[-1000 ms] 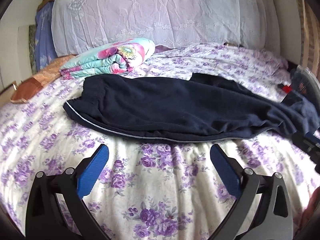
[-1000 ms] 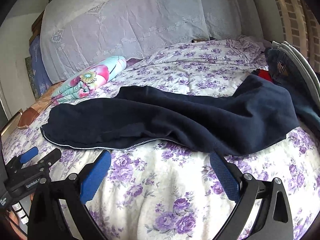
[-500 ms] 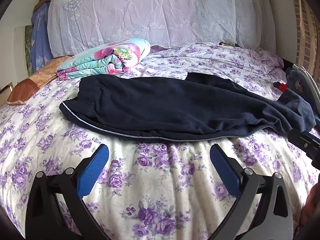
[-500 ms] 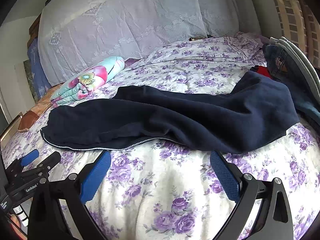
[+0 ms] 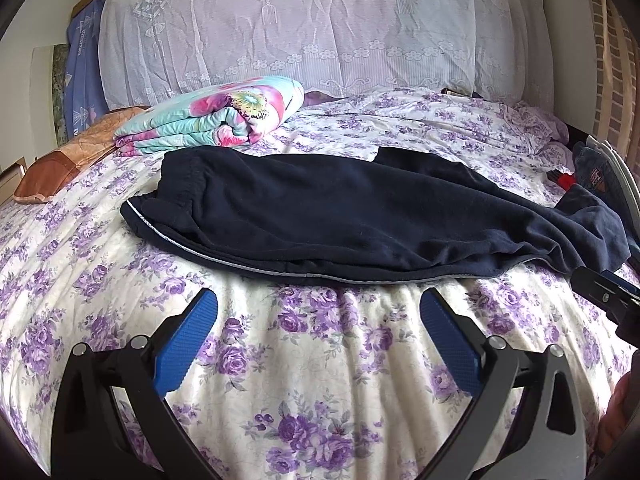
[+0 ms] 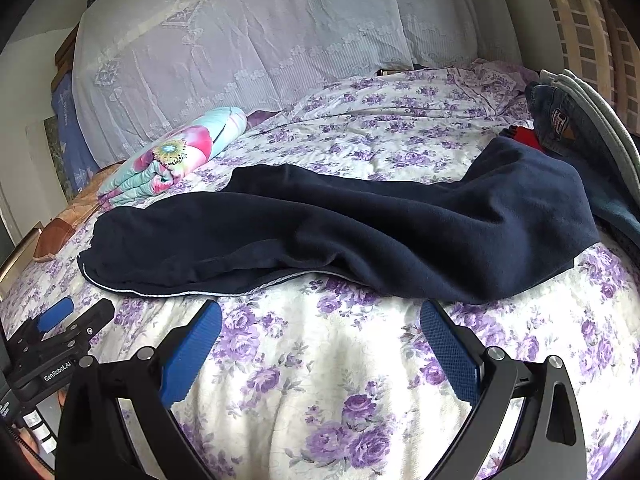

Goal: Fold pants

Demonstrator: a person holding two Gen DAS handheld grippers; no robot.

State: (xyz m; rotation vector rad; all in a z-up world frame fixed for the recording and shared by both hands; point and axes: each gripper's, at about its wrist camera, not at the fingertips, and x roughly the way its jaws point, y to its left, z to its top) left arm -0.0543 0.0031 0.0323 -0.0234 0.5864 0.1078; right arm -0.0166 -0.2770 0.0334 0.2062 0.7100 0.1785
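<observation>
Dark navy pants [image 5: 352, 216] lie lengthwise across the floral bed, folded leg over leg, waistband at the left and cuffs at the right; they also show in the right wrist view [image 6: 360, 236]. My left gripper [image 5: 318, 332] is open and empty, hovering over the sheet just in front of the pants' near edge. My right gripper [image 6: 320, 340] is open and empty, in front of the leg end. The left gripper shows at the left edge of the right wrist view [image 6: 60, 332].
A folded floral blanket [image 5: 216, 120] lies behind the waistband, with a brown cushion [image 5: 60, 164] to its left. Jeans and other clothes [image 6: 560, 124] are piled at the right edge. A lace-covered headboard [image 5: 304, 28] stands at the back.
Both grippers have drawn back a little from the bed, so the pants sit slightly farther off and more of the headboard shows. The pants have not moved.
</observation>
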